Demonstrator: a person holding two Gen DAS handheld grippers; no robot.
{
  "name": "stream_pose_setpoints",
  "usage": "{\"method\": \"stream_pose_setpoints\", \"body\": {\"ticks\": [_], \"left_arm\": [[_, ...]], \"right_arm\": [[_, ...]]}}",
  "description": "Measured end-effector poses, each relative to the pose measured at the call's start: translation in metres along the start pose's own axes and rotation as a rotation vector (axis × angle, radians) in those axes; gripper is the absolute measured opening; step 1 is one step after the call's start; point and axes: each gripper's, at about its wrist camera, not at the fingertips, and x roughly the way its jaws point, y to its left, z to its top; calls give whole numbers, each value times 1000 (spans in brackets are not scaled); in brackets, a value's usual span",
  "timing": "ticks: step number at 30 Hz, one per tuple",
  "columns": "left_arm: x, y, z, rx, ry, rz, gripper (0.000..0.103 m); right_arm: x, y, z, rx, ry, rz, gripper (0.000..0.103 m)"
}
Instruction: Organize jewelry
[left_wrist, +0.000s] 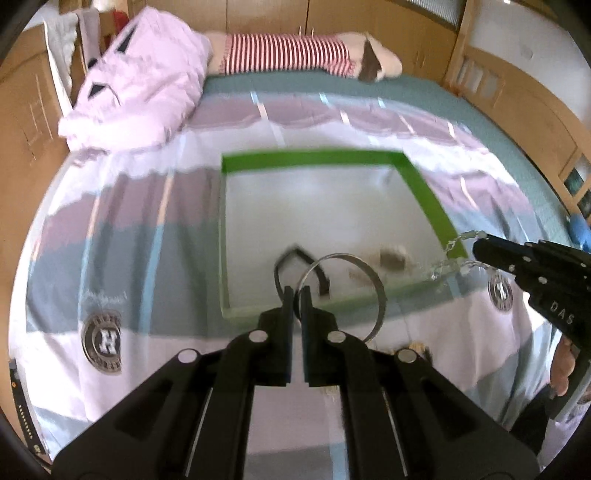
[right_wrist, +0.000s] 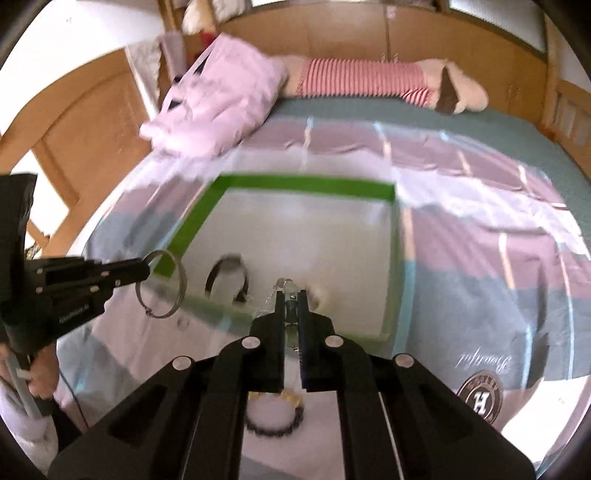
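Observation:
A shallow tray with a green rim (left_wrist: 314, 157) (right_wrist: 303, 184) lies on the bed. Inside it sit a black open cuff (left_wrist: 295, 256) (right_wrist: 227, 262) and a small brownish piece (left_wrist: 393, 256), blurred. My left gripper (left_wrist: 297, 295) (right_wrist: 146, 271) is shut on a thin silver bangle (left_wrist: 381, 295) (right_wrist: 183, 280), held over the tray's near left corner. From the right, my right gripper (right_wrist: 291, 295) (left_wrist: 476, 247) is shut on a silver chain bracelet (left_wrist: 448, 254) (right_wrist: 284, 284) that dangles over the tray's near edge. A dark beaded bracelet (right_wrist: 275, 430) lies on the bedspread beneath the right gripper.
The tray rests on a striped bedspread (left_wrist: 129, 229) with round logo prints. A pink quilt (left_wrist: 140, 85) is piled at the far left, a striped plush toy (left_wrist: 288, 53) lies along the headboard. Wooden cabinets flank the bed. A hand (right_wrist: 40, 376) holds the left gripper's handle.

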Motion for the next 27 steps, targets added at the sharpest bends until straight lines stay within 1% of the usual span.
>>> {"method": "stream_pose_setpoints", "body": {"ticks": [1, 2, 4, 6, 8, 10, 13, 14, 15, 16, 17, 18, 19, 20, 22, 24, 26, 27], "left_arm": [[2, 2, 4, -9, -7, 13, 3], [8, 5, 8, -27, 7, 18, 3], [16, 8, 12, -41, 24, 3, 4], [25, 7, 15, -33, 34, 22, 5], [33, 6, 15, -20, 41, 48, 5], [40, 10, 14, -29, 50, 54, 5], [46, 15, 13, -48, 60, 53, 5], [46, 16, 13, -52, 61, 53, 5], [47, 17, 12, -57, 65, 53, 5], [45, 18, 12, -62, 66, 56, 6], [44, 18, 12, -63, 65, 55, 10], [42, 18, 12, -63, 62, 51, 16], [38, 19, 12, -66, 56, 45, 21], [35, 19, 13, -71, 50, 46, 29], [29, 18, 12, -74, 44, 44, 29], [24, 15, 9, -61, 54, 35, 29], [18, 10, 2, -39, 69, 36, 30], [16, 8, -2, -33, 76, 38, 33]], "right_arm": [[3, -1, 2, 3, -5, 2, 6], [7, -2, 4, 10, -3, -3, 6], [17, -7, 5, 23, 6, -16, 6], [27, -12, 1, 32, 24, -27, 6], [38, -17, -3, 42, 51, -46, 6], [47, -24, -5, 67, 67, -50, 6], [51, -25, -6, 69, 77, -51, 6], [52, -24, -6, 59, 79, -56, 8], [51, -22, -7, 55, 83, -62, 22], [51, -22, -6, 59, 85, -61, 30], [49, -22, -6, 70, 79, -53, 44], [45, -23, -6, 86, 63, -41, 46], [42, -24, -5, 89, 62, -34, 46], [40, -23, -5, 89, 70, -21, 46], [35, -22, -8, 83, 75, -3, 46], [29, -18, -14, 58, 91, 15, 46], [27, -15, -25, 27, 121, 35, 46], [29, -14, -36, 8, 160, 41, 46]]}}
